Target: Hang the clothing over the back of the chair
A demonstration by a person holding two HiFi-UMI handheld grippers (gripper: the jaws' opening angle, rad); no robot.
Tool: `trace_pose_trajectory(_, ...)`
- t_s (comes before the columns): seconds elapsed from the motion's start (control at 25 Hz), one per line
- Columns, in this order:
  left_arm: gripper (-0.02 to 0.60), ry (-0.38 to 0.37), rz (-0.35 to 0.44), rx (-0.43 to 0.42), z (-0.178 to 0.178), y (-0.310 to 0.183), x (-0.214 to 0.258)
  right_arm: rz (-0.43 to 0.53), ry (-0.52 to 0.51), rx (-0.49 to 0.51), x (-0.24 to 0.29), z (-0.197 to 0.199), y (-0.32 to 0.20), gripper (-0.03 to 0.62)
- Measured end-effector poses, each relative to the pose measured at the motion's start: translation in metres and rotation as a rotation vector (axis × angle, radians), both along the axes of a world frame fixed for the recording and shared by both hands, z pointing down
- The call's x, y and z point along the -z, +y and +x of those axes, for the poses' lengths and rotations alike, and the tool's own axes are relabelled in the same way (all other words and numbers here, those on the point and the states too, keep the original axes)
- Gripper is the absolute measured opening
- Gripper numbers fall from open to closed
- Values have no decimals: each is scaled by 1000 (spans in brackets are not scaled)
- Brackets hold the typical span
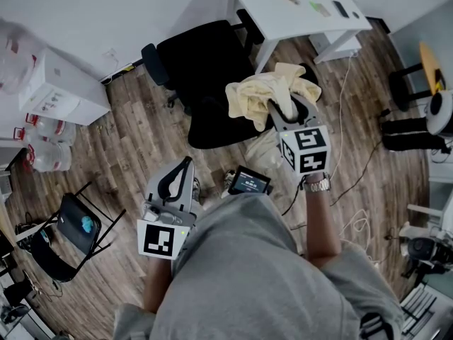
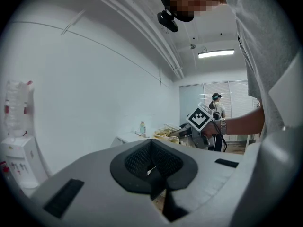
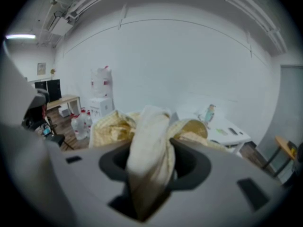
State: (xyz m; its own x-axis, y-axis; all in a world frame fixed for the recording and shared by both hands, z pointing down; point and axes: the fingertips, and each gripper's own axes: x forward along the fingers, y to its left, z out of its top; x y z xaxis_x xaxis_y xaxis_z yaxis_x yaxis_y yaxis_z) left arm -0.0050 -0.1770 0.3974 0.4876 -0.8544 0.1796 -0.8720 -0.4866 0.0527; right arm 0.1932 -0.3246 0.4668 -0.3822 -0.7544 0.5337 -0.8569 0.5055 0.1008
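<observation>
A white desk (image 1: 283, 13) hems the black chair (image 1: 205, 73) on the right; open floor (image 1: 134, 137) lies left.

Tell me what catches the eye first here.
The crumpled pale yellow clothing stands out near the middle of the head view. It is pinched in the right hand-held gripper at the right edge of the black chair. The left hand-held gripper is lower left, jaws together and empty.
</observation>
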Motion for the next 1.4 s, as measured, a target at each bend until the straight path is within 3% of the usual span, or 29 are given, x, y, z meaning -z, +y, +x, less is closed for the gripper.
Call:
trace_pose_trajectory(0.52, 25, 1, 0, -12, -12, 9, 2, -3, -16, -33, 7, 1, 6, 247)
trace_pose_trajectory(1.28, 25, 20, 20, -101, -22, 17, 8, 119, -130, -187, 61, 14, 26, 245)
trace_pose_trajectory(1.4, 25, 23, 25, -119, -24, 18, 9, 131, -151, -208, 66, 14, 33, 209)
